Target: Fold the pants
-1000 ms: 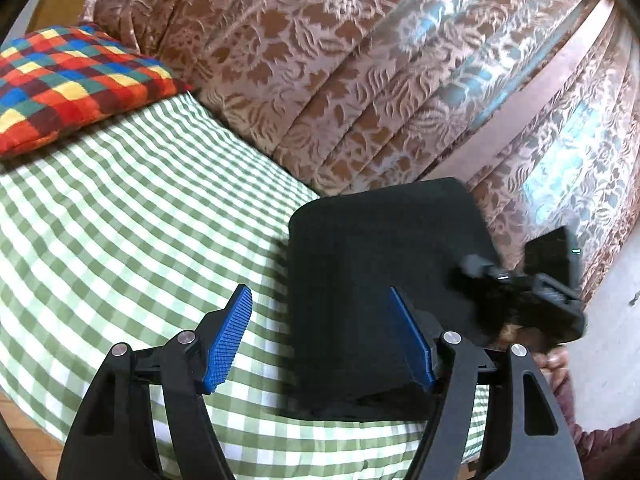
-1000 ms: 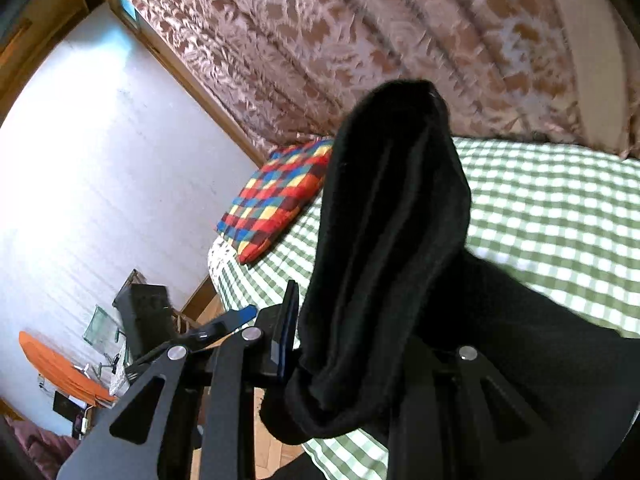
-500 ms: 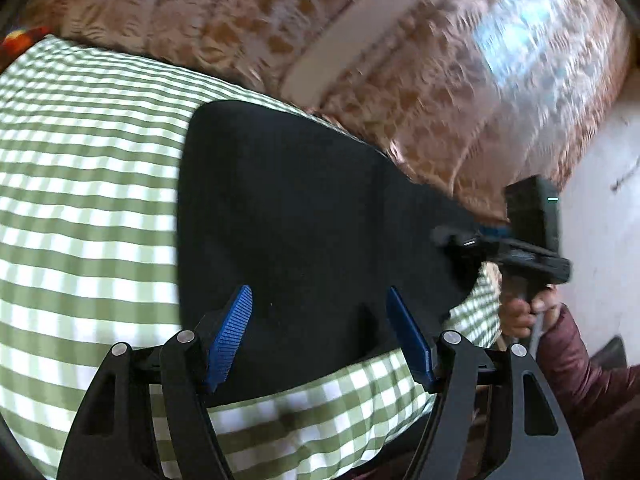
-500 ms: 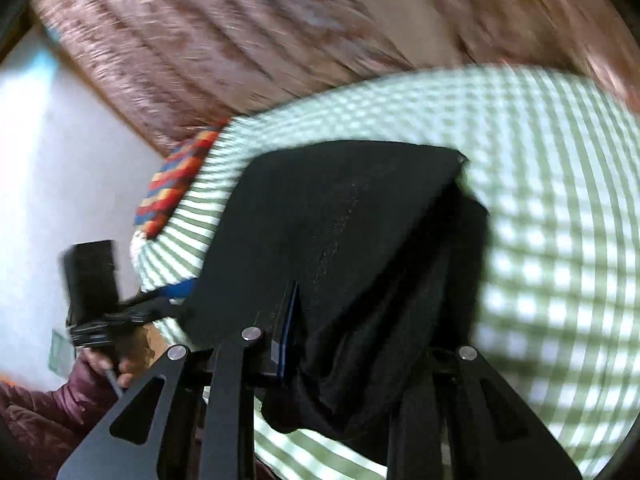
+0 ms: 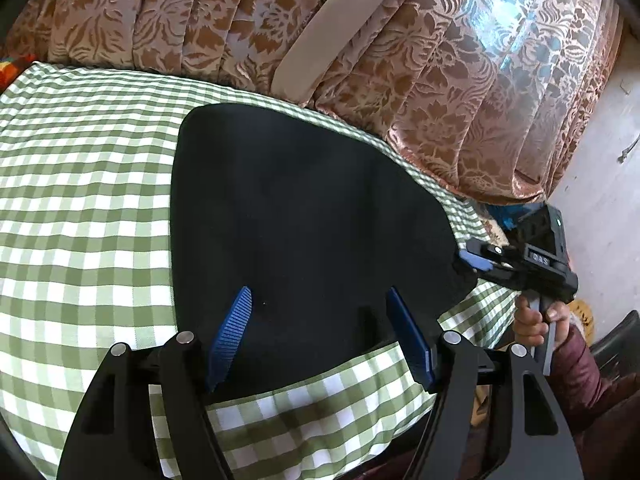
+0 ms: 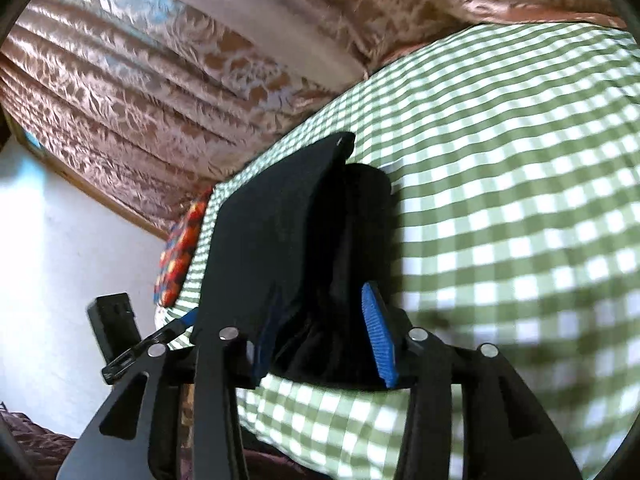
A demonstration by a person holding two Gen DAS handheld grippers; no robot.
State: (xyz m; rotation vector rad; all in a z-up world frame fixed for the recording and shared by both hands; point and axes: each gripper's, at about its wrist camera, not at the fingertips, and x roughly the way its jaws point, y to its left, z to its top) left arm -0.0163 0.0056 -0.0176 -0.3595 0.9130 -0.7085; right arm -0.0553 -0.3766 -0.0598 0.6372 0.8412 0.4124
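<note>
Gingham in green and white covers the bed [image 5: 80, 208], which fills most of both views, with a brown floral curtain [image 5: 248, 28] hanging along its far edge. Black pants [image 5: 304, 216], folded into a flat, rounded slab, lie on the gingham near the bed's front edge and reach back almost to the curtain. A red, blue and yellow checked pillow [image 6: 180, 256] sits at a far corner of the bed, small in the right wrist view. At the front edge, the left gripper [image 5: 320, 336] is spread wide, its blue ribbed pads [image 5: 232, 332] poised over the near end of the pants and closed on nothing. The right gripper [image 6: 324, 336] meets the stacked layers at the pants' side edge; its blue pads [image 6: 378, 336] stand apart with bunched black cloth between them, not visibly pinched. A hand [image 5: 536, 320] in a maroon sleeve grasps that gripper's handle beside the bed.
</note>
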